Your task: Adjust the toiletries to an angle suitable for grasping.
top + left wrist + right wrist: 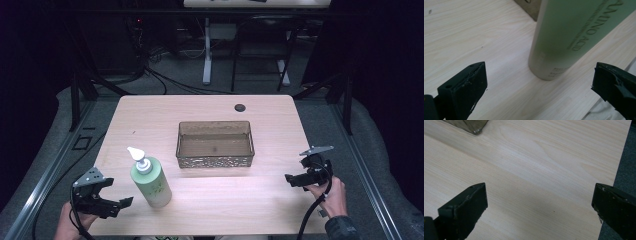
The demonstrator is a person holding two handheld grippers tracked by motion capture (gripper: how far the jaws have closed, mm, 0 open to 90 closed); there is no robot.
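High view, bottle: the pale green plastic pump bottle with a white dispenser head [151,181] stands upright on the light wooden table [165,112], near-left part, left of and nearer than the tray.
High view, tray: the brown see-through rectangular tray with a patterned rim [215,144] sits mid-table, apart from the bottle.
High view, my left gripper [116,194]: at the near-left edge, just left of the bottle, not touching it; jaws spread, nothing held.
High view, my right gripper [291,179]: at the near-right edge, well apart from bottle and tray; how wide it stands I cannot tell here.
Left gripper view, my left gripper [539,83]: jaws wide apart, empty; the bottle [574,32] stands ahead, between their lines, base on the wood, grey lettering on its side.
Right gripper view, my right gripper [540,203]: jaws wide apart over bare table, gripping nothing; a tray corner [471,126] shows far left.
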